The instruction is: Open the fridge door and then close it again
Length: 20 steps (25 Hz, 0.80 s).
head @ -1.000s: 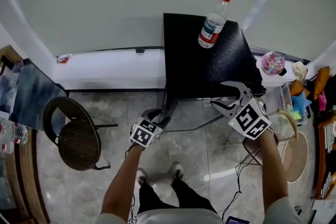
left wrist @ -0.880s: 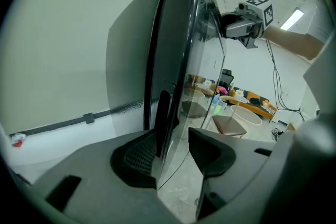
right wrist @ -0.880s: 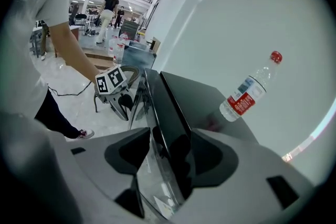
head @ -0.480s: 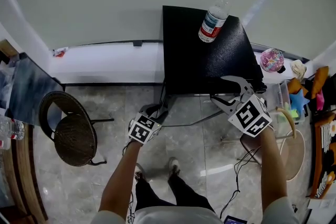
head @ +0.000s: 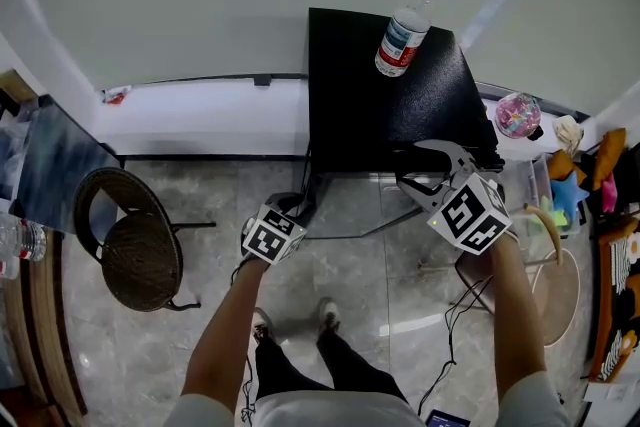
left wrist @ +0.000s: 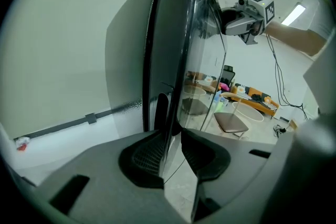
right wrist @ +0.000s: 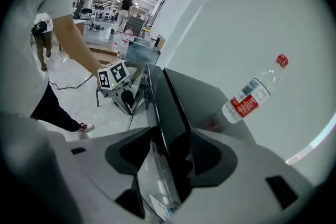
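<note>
You wear a pale short-sleeved top (head: 335,412), dark trousers (head: 290,375) and pale-soled shoes (head: 326,314); thin black cables (head: 245,377) trail down beside both your forearms.

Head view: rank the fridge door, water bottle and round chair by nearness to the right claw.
1. Fridge door: its edge is between the closing jaws of the right claw.
2. Water bottle: atop the fridge, farther back.
3. Round chair: far left of the view.
</note>
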Motion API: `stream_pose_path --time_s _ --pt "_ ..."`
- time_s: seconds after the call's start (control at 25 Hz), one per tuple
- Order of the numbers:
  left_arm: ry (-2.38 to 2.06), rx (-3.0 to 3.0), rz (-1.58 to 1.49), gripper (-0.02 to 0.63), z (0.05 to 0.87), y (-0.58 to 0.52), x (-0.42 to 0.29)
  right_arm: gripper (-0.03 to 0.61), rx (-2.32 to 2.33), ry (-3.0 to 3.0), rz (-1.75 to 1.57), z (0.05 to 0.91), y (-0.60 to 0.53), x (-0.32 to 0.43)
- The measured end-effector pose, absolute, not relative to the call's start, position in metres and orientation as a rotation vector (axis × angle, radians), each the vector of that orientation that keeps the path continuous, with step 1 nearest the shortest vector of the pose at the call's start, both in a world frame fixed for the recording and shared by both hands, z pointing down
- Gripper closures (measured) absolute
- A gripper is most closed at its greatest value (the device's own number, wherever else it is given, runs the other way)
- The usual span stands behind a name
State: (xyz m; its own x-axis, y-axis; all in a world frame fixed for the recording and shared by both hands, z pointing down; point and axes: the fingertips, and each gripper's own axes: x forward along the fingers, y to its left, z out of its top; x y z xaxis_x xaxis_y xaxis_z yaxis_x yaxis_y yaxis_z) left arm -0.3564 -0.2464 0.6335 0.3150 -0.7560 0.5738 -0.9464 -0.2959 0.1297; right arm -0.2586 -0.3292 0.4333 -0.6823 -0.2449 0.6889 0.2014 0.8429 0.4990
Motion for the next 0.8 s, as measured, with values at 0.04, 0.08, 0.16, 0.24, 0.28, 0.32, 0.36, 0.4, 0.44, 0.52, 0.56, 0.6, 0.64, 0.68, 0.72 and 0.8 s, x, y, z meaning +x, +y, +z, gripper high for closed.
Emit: stream_pose_path --time_s 0.04,0.08,0.16,0.24,0.28,0.32,0.36,0.4,0.44,0.52,0.56,0.6,0.64,0.68,0.72,0.8 --pt "-1.505 2.131 0.569 0.518 0.6333 -0.2456 -0.3560 0.348 0.024 -2.200 -0.715 0.4338 -0.3289 -0.2584" --pt "-1.507 2.118 0.562 0.518 0.6335 -0.2447 -0.3558 0.350 0.013 -2.190 -0.722 0.4343 -0.3285 -0.2585" --pt "-1.517 2.098 0.550 0.518 0.6346 -0.2432 -0.3560 0.356 -0.009 -2.175 -0.732 0.4350 -0.3274 -0.2592" --pt "-1.532 2.082 0.538 0.518 0.6345 -0.2432 -0.3559 0.359 -0.018 -2.173 -0.736 0.4349 -0.3270 -0.2593" --pt "-1.542 2.072 0.530 0.518 0.6339 -0.2436 -0.3556 0.359 -0.015 -2.176 -0.737 0.4346 -0.3273 -0.2589" --pt "-1.554 2.062 0.521 0.518 0.6336 -0.2442 -0.3552 0.357 -0.011 -2.180 -0.738 0.4343 -0.3278 -0.2585" --pt "-1.566 2.052 0.513 0.518 0.6335 -0.2444 -0.3549 0.357 -0.008 -2.185 -0.738 0.4342 -0.3282 -0.2582" --pt "-1.577 2.043 0.508 0.518 0.6338 -0.2443 -0.3549 0.357 -0.006 -2.189 -0.738 0.4344 -0.3283 -0.2582" --pt "-1.584 2.035 0.504 0.518 0.6341 -0.2437 -0.3550 0.357 -0.007 -2.194 -0.738 0.4346 -0.3280 -0.2584" --pt "-1.593 2.028 0.497 0.518 0.6340 -0.2425 -0.3554 0.357 -0.013 -2.207 -0.738 0.4347 -0.3268 -0.2585" --pt "-1.598 2.028 0.489 0.518 0.6334 -0.2423 -0.3553 0.359 -0.016 -2.214 -0.740 0.4342 -0.3263 -0.2583" --pt "-1.605 2.026 0.481 0.518 0.6326 -0.2424 -0.3550 0.359 -0.016 -2.222 -0.742 0.4334 -0.3258 -0.2578" --pt "-1.613 2.023 0.474 0.518 0.6321 -0.2422 -0.3544 0.359 -0.014 -2.229 -0.746 0.4329 -0.3252 -0.2573" --pt "-1.621 2.016 0.469 0.518 0.6320 -0.2419 -0.3538 0.357 -0.011 -2.236 -0.749 0.4326 -0.3246 -0.2567" --pt "-1.629 2.009 0.466 0.518 0.6321 -0.2416 -0.3534 0.357 -0.007 -2.241 -0.752 0.4327 -0.3242 -0.2564" --pt "-1.641 1.995 0.467 0.518 0.6326 -0.2418 -0.3536 0.357 -0.003 -2.241 -0.754 0.4331 -0.3245 -0.2566"
